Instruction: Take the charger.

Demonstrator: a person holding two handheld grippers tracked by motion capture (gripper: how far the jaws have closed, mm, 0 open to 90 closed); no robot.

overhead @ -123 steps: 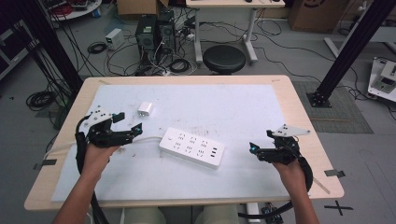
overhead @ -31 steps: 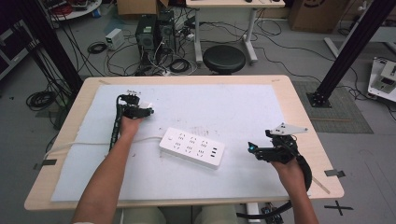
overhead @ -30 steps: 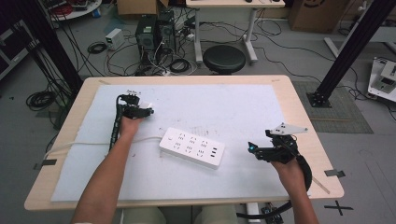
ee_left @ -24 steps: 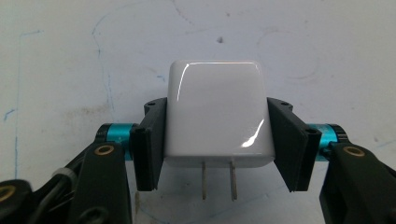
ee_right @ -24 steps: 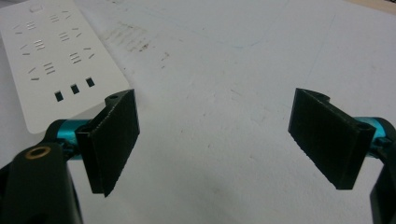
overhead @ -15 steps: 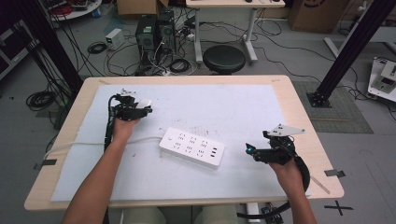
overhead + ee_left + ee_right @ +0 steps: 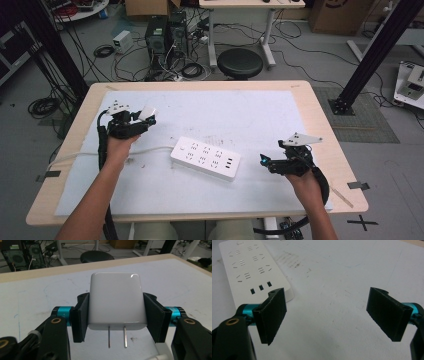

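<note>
Table inventory: one white power strip (image 7: 205,158); one white plug adapter (image 7: 115,301), two prongs; two handheld grippers, left gripper (image 7: 141,121) and right gripper (image 7: 268,162); one white mat (image 7: 240,115).

My left gripper (image 7: 142,118) is raised off the surface, jaws clamped on both flat sides of a white plug adapter (image 7: 115,301), its two prongs pointing back toward my wrist, between the jaw bases. My left forearm (image 7: 95,192) stretches straight out behind it. My right gripper (image 7: 263,161) sits low, jaws spread wide with nothing between them, tips aimed leftward toward the other hand. My right hand (image 7: 306,181) grips it from behind, wrist bent slightly inward.
</note>
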